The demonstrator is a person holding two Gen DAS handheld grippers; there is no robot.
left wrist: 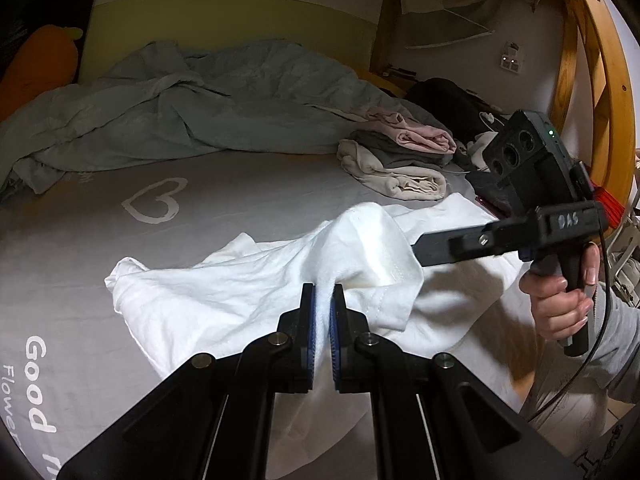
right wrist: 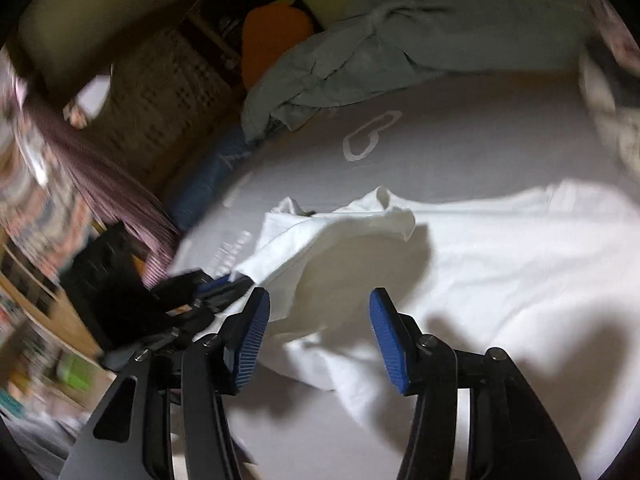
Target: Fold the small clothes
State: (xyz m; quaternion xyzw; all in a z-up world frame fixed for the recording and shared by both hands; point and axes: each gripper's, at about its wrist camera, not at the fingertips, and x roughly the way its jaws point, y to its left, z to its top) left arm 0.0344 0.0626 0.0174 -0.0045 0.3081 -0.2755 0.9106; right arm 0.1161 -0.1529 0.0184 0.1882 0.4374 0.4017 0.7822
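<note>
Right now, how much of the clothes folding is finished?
A stack of folded clothes already sits at the back of the bed. In hand: the left claw is shut on a raised fold of the white T-shirt, while the right claw hangs open above it. That shirt is still rumpled, so its folding remains.

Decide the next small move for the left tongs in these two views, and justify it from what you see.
Probably carry the pinched fold across and lay it down. The left tongs are shut on the white shirt, lifting it off the grey sheet, while the right tongs hang open and hold nothing.
</note>
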